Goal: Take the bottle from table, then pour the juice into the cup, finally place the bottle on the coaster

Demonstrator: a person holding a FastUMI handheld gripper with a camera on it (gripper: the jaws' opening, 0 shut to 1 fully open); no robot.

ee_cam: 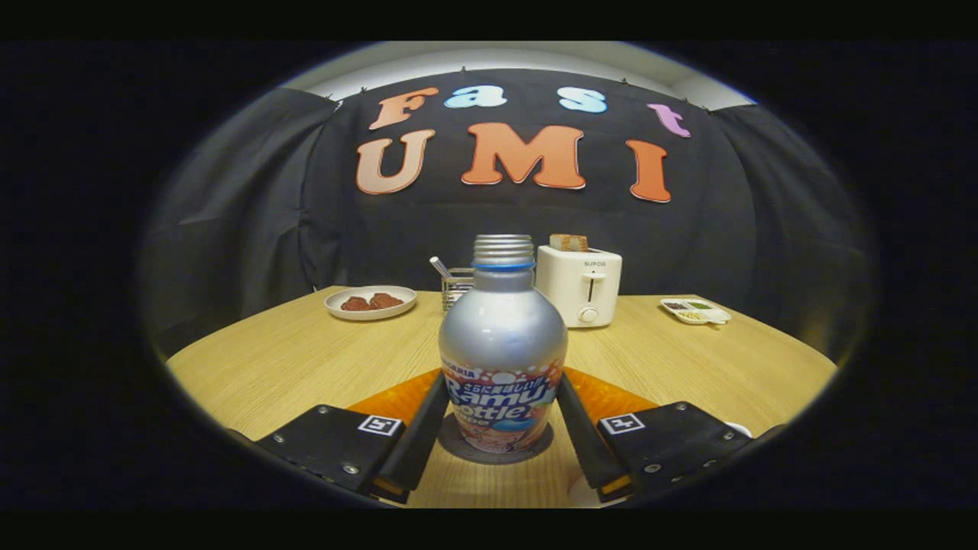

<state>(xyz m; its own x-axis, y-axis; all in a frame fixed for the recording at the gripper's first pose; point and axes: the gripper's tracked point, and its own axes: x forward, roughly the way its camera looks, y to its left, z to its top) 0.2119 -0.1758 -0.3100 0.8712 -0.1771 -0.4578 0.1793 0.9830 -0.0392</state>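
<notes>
The hand-held gripper clamped the uncapped juice bottle, standing on a dark coaster; placement looked nearly done, only release left.

The gripper has 2 long, flat black fingers that taper forward from broad black blocks. Each block is a matte, angular plate with rounded corners, fastened by small silver screws near its edges. On top of each block, close to the finger's root, sits 1 square white tag printed with a black pattern. At the base of each finger a thin strip of orange-yellow shows beneath the black. An orange part shows behind the fingers
</notes>
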